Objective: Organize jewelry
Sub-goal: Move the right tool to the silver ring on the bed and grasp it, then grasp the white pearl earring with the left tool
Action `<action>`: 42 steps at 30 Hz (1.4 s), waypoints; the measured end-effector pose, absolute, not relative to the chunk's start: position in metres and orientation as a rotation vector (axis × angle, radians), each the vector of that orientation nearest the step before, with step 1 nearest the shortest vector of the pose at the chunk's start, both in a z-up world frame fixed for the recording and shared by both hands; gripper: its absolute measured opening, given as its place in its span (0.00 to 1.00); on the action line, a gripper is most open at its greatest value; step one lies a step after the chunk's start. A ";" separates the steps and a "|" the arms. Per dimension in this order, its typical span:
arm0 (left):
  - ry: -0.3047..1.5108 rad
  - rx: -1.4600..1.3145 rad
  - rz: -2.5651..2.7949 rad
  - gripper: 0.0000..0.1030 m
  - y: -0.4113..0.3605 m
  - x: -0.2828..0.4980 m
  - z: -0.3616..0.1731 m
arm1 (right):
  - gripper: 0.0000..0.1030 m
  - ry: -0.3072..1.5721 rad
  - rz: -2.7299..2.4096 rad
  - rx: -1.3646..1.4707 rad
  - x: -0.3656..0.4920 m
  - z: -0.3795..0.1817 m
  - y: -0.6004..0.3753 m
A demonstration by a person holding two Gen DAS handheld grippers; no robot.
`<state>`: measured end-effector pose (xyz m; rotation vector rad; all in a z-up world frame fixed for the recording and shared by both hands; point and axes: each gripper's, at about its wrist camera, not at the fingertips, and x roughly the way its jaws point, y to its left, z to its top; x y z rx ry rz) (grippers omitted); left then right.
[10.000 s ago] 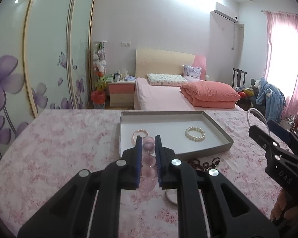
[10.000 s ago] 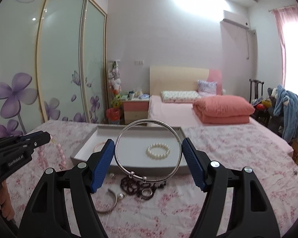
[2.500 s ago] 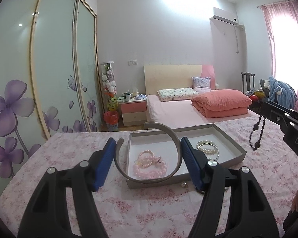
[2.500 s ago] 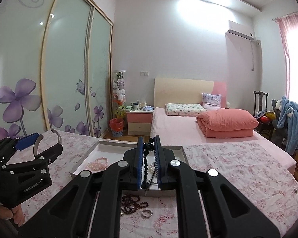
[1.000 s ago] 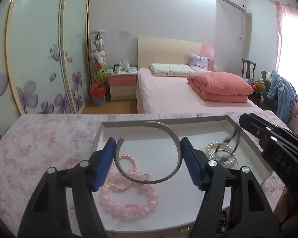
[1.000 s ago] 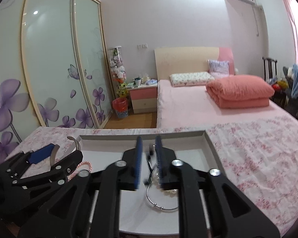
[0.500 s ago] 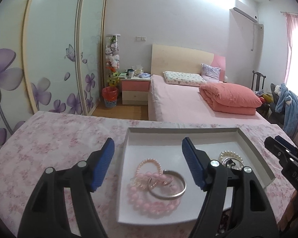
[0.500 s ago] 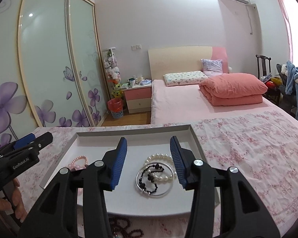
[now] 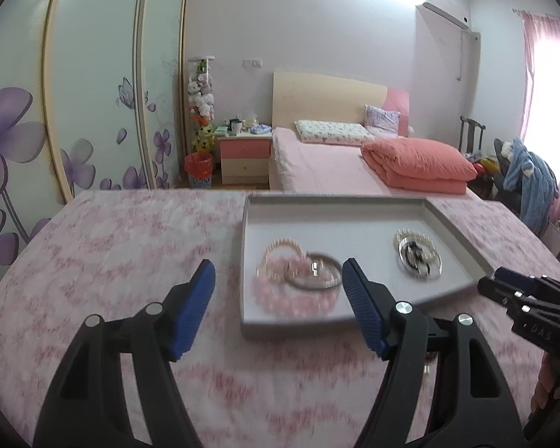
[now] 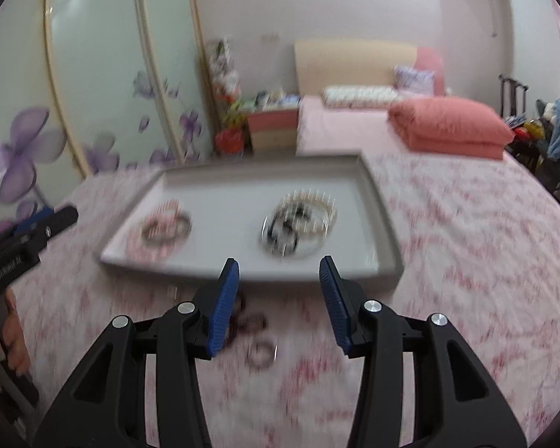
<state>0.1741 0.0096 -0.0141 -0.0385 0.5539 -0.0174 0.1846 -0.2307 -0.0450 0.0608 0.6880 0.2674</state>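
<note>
Right hand-held gripper [image 10: 278, 298], released and empty, is nearer the small silver ring [image 10: 260, 352] on the pink floral counter [image 10: 466, 298], at 6 o'clock below its fingertips. The dark beaded bracelet [image 10: 248, 323] lies at 7 o'clock; left hand-held gripper [image 9: 278, 308] is also released.

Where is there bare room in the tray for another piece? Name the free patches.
Free: the tray floor between the pink bead pile and the pearl bracelet pile, plus the strip along the far wall. Crowded: both piles, and the cloth before the tray where the dark beads and ring lie.

I see a matt grey tray [image 9: 451, 224], a shiny metal bangle [image 9: 313, 280], glossy pink beads [image 9: 280, 295] and floral cloth over the tabletop [image 9: 130, 246].
</note>
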 end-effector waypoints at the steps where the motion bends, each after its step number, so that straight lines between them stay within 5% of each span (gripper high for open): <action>1: 0.563 -0.040 -0.020 0.67 0.011 0.170 -0.017 | 0.45 0.715 0.282 0.057 0.182 -0.050 -0.231; 20: 0.621 -0.060 -0.035 0.67 0.013 0.154 -0.029 | 0.30 0.877 0.289 -0.056 0.182 -0.087 -0.211; 22: 0.624 -0.060 -0.047 0.67 0.009 0.153 -0.029 | 0.22 0.877 0.282 -0.064 0.183 -0.087 -0.209; 42: 0.853 0.127 -0.278 0.65 -0.099 0.158 -0.077 | 0.22 0.879 0.055 0.045 0.192 -0.088 -0.273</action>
